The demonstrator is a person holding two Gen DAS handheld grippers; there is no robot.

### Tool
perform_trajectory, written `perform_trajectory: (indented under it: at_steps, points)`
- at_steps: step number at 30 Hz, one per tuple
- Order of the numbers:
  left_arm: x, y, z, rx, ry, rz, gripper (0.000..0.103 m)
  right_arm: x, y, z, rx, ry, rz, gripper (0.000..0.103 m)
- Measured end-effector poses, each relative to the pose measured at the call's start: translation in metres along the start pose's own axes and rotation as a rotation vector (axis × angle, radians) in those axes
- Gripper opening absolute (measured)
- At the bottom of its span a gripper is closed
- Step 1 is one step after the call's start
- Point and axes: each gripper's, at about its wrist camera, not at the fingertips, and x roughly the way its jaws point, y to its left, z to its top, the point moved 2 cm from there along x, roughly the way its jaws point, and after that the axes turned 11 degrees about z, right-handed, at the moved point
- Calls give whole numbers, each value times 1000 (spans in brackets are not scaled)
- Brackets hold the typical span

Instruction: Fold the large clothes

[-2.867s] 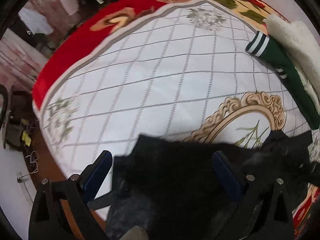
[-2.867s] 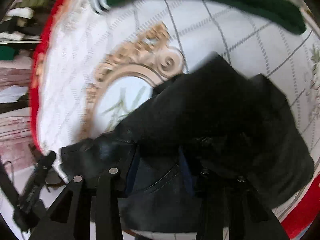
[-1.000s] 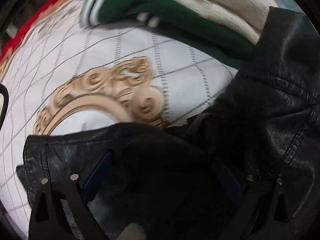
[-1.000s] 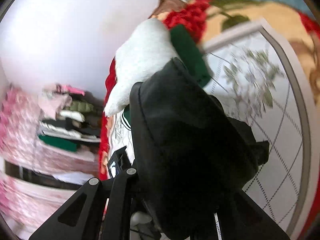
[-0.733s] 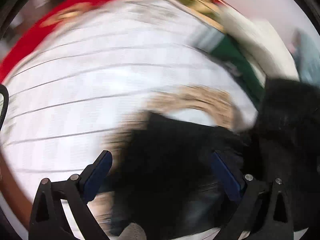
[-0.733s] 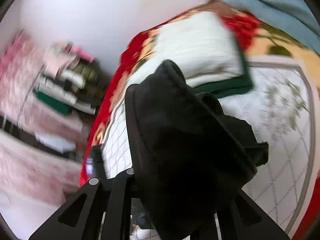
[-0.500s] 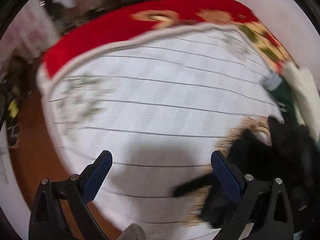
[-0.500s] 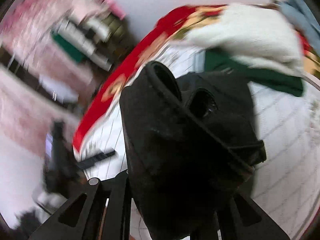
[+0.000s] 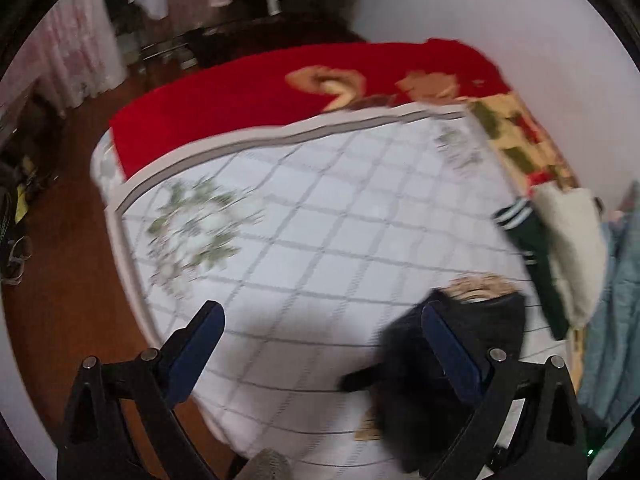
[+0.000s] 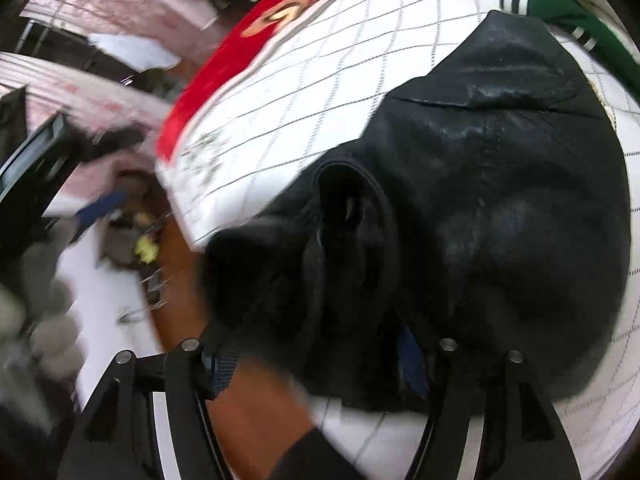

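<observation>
Right tool (image 10: 316, 360) clenched on a bunched fold of the black leather jacket (image 10: 500, 184); the blue pads are almost buried in the material. The jacket lies heaped on the near part of the bed (image 10: 304, 92), its collar edge hanging toward the bed's rim. Left tool (image 9: 320, 344) released, jaws wide apart and holding nothing, hovering above the quilted cover; in its view the jacket (image 9: 468, 340) shows as a dark, motion-blurred mass just behind the right-hand finger.

Judged step: laying the jacket out flat before the 1st fold. To do it well, the clenched tool should draw its edge outward and set it down without dragging the bulk, while the free tool takes a 2nd edge well apart from the 1st, so the 2 grips can tension the panel and smooth the heap. Leather looks stiff and heavy; it will probably hold creases and slide little on the quilt, so lifting serves better than pulling.

Surroundings: a green garment with white striped cuff (image 9: 520, 232) and a cream fleece item (image 9: 576, 248) lie at the bed's far right, near the jacket, and limit spreading toward that side. The red blanket border (image 9: 248, 96) and the bed's near edge over the wooden floor (image 9: 60, 280) bound the remaining room.
</observation>
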Motion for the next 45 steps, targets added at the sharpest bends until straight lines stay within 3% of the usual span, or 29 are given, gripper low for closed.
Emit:
perform_trajectory:
  at_steps: [3,5,7,8,10,11,13,16,17,21,24,26,28,32,36,40,42,45]
  points:
    - [-5,-40,-2,56,-1,-67,101,-48,-22,-13,105,-60,12,69]
    - [8,-63,-12,105,17,-58,101,-82,-48,-14,191,-143,-11,69]
    - [29,-79,-29,159,28,-4,101,-102,-72,-11,241,-198,-57,67]
    - [44,-84,-39,193,47,40,101,-106,-83,-6,260,-209,-73,53]
    - [82,-85,-66,267,101,157,101,-104,-93,7,286,-210,-76,40]
    - [100,-81,-78,293,142,183,101,-102,-99,18,291,-217,-81,39]
    - [133,-65,-100,289,232,168,103,-92,-110,36,282,-221,-93,39]
    - [144,-43,-103,226,251,126,103,-51,-119,61,257,-151,-147,40]
    - [145,-40,-101,216,257,126,103,-31,-122,67,237,-112,-210,40]
    - [132,-42,-89,229,247,190,103,-12,-133,69,283,-76,-260,40]
    - [98,-54,-73,250,169,193,101,-36,-131,74,302,-45,-193,41]
    - [74,-72,-57,257,103,156,101,-71,-129,66,335,-108,-107,42]
    - [68,-95,-45,267,64,109,101,-92,-128,61,350,-160,-92,44]
    - [103,-157,-30,330,42,82,101,-98,-130,62,371,-196,-37,44]
    - [162,-186,-30,415,123,109,103,-78,-160,84,451,-172,9,44]
    - [182,-175,-17,371,174,81,103,-42,-184,110,474,-113,-6,43]
    - [170,-159,-13,336,172,77,103,-51,-178,114,476,-75,1,43]
    - [136,-131,-13,269,146,57,103,-77,-157,101,420,-100,30,44]
